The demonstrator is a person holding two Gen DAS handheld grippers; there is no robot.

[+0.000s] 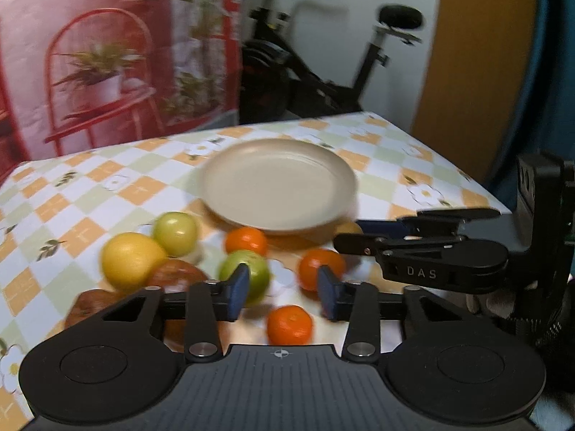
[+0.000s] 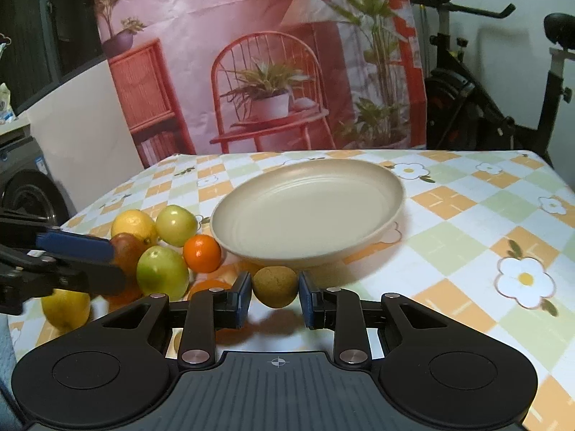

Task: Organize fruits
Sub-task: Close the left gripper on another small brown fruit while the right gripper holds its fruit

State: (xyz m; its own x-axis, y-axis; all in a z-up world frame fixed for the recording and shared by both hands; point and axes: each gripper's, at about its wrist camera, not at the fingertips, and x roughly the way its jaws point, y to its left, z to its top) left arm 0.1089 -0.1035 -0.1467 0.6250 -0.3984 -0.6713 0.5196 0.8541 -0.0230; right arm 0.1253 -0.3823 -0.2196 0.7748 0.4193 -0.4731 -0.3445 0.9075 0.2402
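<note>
Fruit is not on the plate point(image 2: 390, 199) yet. Your right tool point(image 2: 275, 292) pinches a brown kiwi point(image 2: 275, 286) just before it. Your left tool point(image 1: 284, 289) is spread, empty, above the fruit pile point(image 1: 172, 251) on the worktop point(image 2: 467, 237).

Lying bare on the right: checked tablecloth point(image 2: 485, 222). Crowding the left approach: fruit cluster point(image 2: 158, 251). Standing centrally: empty plate point(image 2: 395, 194).
</note>
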